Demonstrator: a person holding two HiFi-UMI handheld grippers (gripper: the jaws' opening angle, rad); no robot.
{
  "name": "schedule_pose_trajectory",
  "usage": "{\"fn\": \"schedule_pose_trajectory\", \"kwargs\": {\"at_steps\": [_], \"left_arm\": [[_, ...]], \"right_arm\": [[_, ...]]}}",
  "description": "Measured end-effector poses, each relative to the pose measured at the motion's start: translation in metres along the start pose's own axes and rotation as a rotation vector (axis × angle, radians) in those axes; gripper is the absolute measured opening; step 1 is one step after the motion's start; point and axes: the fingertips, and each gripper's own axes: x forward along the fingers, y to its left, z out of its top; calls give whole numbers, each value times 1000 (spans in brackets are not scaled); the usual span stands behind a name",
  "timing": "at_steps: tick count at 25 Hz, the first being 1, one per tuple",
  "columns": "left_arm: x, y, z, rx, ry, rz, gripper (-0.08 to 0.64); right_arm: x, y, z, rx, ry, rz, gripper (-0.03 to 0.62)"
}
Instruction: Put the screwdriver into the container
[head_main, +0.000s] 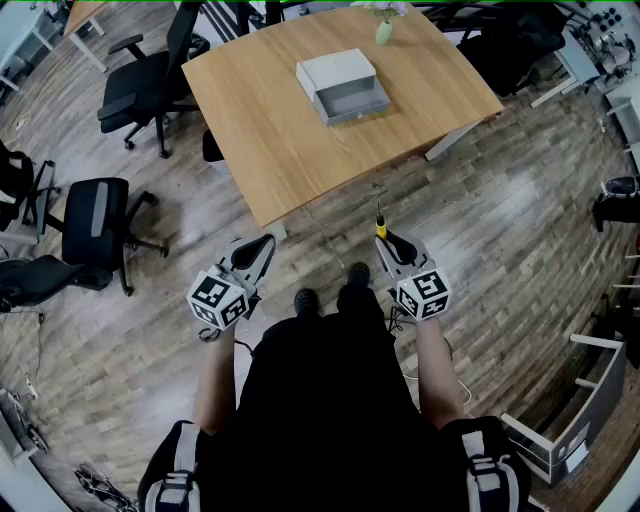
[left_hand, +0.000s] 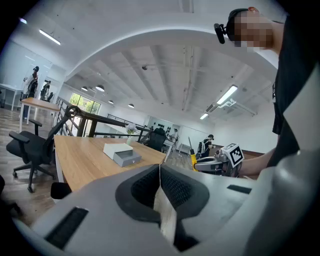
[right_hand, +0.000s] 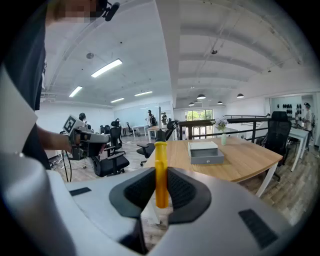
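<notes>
A screwdriver with a yellow handle stands upright between the jaws of my right gripper, which is shut on it, its metal shaft pointing away towards the table. The container is a grey box with its drawer pulled open; it sits on the wooden table well ahead of both grippers and also shows in both gripper views. My left gripper hangs level with the right one, its jaws shut with nothing between them. Both grippers are over the floor, short of the table's near edge.
Black office chairs stand left of the table. A small vase of flowers is at the table's far edge. A white table leg slants down at the right. A grey shelf unit stands at the bottom right.
</notes>
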Motion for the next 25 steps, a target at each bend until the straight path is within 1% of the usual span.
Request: {"fn": "schedule_pose_trajectory", "kwargs": {"at_steps": [4,7,10,17,21,25], "left_arm": [[-18,2,-1,-25,-23,12,28],[-26,5,-6,-42,-21,22,28],[-29,5,-5,-32,-14,19,28],[-27,6,0,-13,-5,20,28],[-21,0,-2,-1,4,16,28],[-14,-5,-2,1,9,17,28]], "right_arm": [[1,16,0,-31,28,17,83],[2,20,7,-51,21,19,83],[3,20,12,-47,11,18,83],[11,34,4,-52,35,59,83],[14,34,1,-63,53,74,83],[14,26,4,-65,41,80,83]]}}
